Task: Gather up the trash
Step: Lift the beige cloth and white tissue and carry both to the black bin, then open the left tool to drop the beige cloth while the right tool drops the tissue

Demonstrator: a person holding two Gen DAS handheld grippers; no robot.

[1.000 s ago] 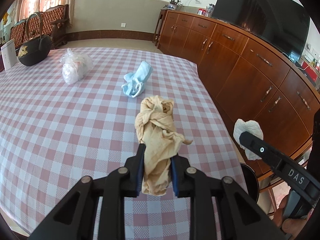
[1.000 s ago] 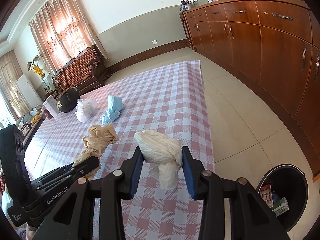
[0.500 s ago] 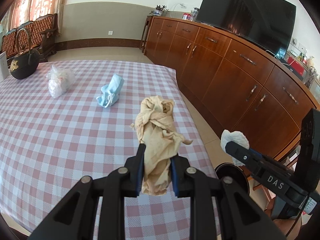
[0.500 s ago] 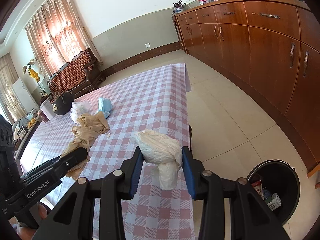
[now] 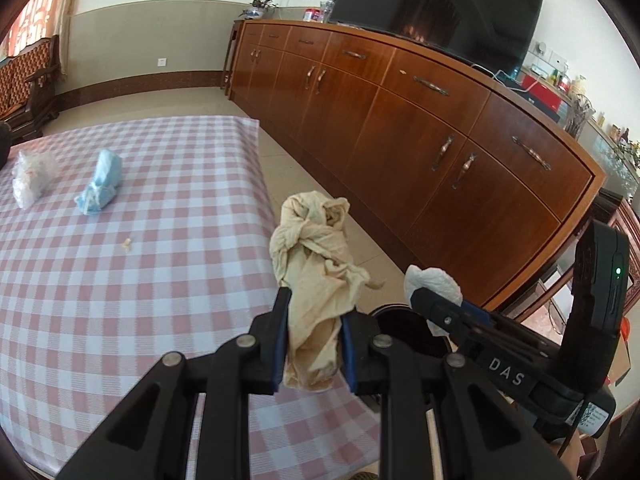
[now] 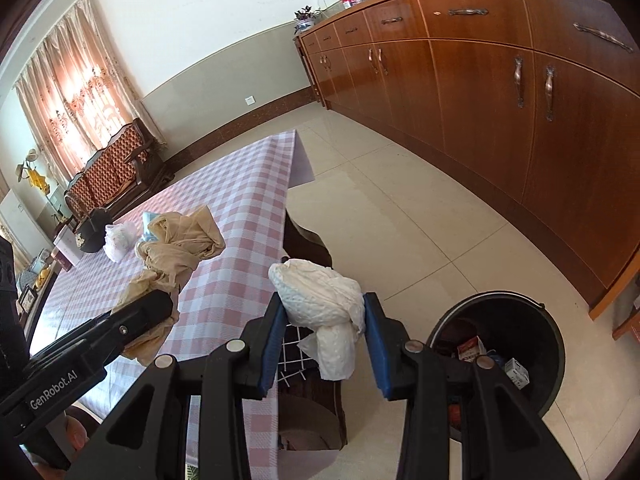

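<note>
My left gripper [image 5: 313,322] is shut on a crumpled beige cloth [image 5: 316,264] and holds it in the air past the table's right edge. My right gripper [image 6: 325,326] is shut on a wad of white tissue [image 6: 324,300], held above the floor beside the table. A black trash bin [image 6: 516,336] with some packaging inside stands on the floor just right of the right gripper; its rim [image 5: 400,312] shows behind the left gripper. A blue face mask [image 5: 102,182] and a clear plastic bag [image 5: 30,178] lie on the checked tablecloth [image 5: 140,260].
A long wooden sideboard [image 5: 440,128] with a TV [image 5: 436,20] runs along the right. A dark chair [image 6: 308,248] stands at the table's edge below the right gripper. A small crumb [image 5: 127,243] lies on the cloth. A wooden sofa [image 6: 116,168] stands at the far wall.
Both grippers have swung right, off the table toward the floor and the bin, each still holding its item. The bin is now closer in both views.
</note>
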